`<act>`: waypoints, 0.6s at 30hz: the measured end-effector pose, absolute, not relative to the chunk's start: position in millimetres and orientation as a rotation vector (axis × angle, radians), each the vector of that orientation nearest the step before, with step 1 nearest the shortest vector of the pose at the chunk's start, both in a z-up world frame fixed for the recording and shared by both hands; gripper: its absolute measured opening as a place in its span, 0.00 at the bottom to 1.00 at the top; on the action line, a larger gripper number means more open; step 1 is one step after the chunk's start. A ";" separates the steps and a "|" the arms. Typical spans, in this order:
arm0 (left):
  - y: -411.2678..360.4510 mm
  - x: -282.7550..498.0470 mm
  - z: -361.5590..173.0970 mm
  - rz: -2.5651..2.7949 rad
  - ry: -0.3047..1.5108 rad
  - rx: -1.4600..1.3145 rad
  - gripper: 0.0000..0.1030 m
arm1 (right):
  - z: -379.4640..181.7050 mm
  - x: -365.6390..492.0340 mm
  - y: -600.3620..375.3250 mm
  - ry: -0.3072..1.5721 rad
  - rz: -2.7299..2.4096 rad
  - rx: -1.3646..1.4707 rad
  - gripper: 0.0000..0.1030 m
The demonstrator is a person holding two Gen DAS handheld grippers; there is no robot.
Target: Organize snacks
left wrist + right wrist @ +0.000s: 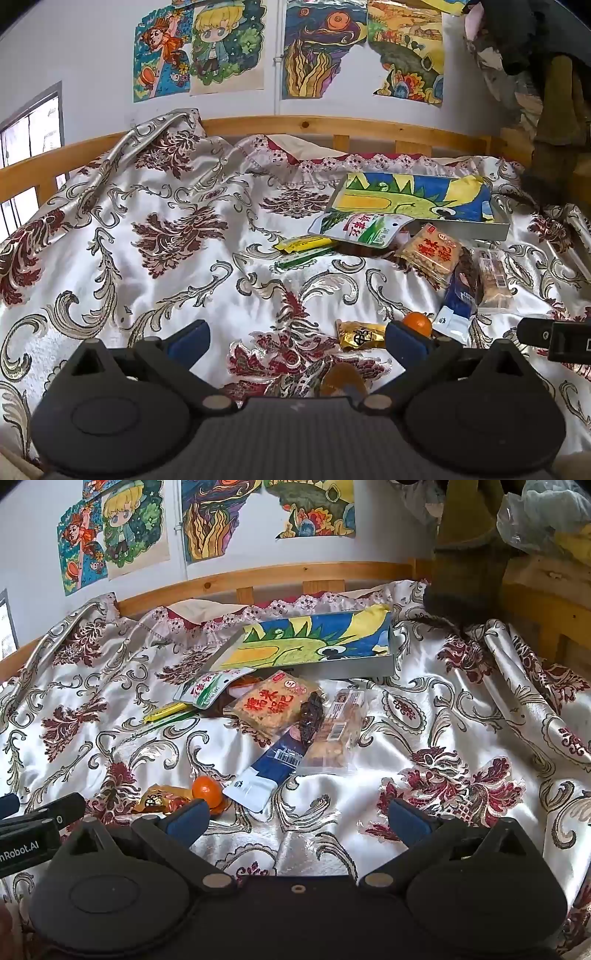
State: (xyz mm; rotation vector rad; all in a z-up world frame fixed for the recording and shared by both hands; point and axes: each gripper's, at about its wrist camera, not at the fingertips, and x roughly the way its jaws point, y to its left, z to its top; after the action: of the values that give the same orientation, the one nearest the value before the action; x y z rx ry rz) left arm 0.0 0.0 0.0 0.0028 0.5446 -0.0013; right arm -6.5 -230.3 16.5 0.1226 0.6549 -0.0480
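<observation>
In the right wrist view you see the snacks lying loose on the bed cover, in the middle of the frame. A green and white pouch (207, 690) lies flat at the upper left of the pile, just below the shallow box (317, 646) with the dragon drawing. Beside it lies a rice cracker pack (267, 705) with red letters, then a clear wrapped bar (334, 731). A dark blue packet (266, 771) lies slanted below them. Near the lower left you find a small orange (207, 788) touching a golden candy wrapper (159, 799). Two thin yellow-green sticks (166, 714) lie at the left.
</observation>
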 end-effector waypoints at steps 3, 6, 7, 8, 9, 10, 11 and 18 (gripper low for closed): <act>-0.3 0.0 0.1 -0.002 0.546 0.002 1.00 | 16.4 -6.2 -230.5 0.657 -0.049 0.126 0.99; -1.0 -0.2 0.3 -0.006 0.546 0.003 1.00 | 16.3 -6.1 -230.4 0.658 -0.050 0.125 0.99; -1.4 -0.2 0.4 -0.007 0.546 0.004 1.00 | 16.3 -6.0 -230.4 0.658 -0.051 0.124 0.99; -1.8 -0.2 0.5 -0.007 0.546 0.005 1.00 | 16.3 -6.0 -230.3 0.658 -0.051 0.124 0.99; -2.1 -0.2 0.6 -0.007 0.546 0.005 1.00 | 16.2 -6.1 -230.5 0.658 -0.049 0.126 0.99; -2.5 -0.1 0.7 -0.007 0.546 0.006 1.00 | 16.1 -5.9 -230.4 0.658 -0.048 0.126 0.99; 0.0 -0.2 0.2 -0.003 0.546 -0.001 1.00 | 16.1 -6.0 -230.4 0.658 -0.048 0.126 0.99; 0.0 -0.2 0.2 -0.004 0.546 -0.001 1.00 | 16.1 -6.0 -230.6 0.659 -0.048 0.127 0.99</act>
State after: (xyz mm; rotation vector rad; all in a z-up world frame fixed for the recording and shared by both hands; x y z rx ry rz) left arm -0.2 0.0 0.2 -0.0011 0.5459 -0.0041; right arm -6.0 -230.6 16.1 0.1266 0.6589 -0.0480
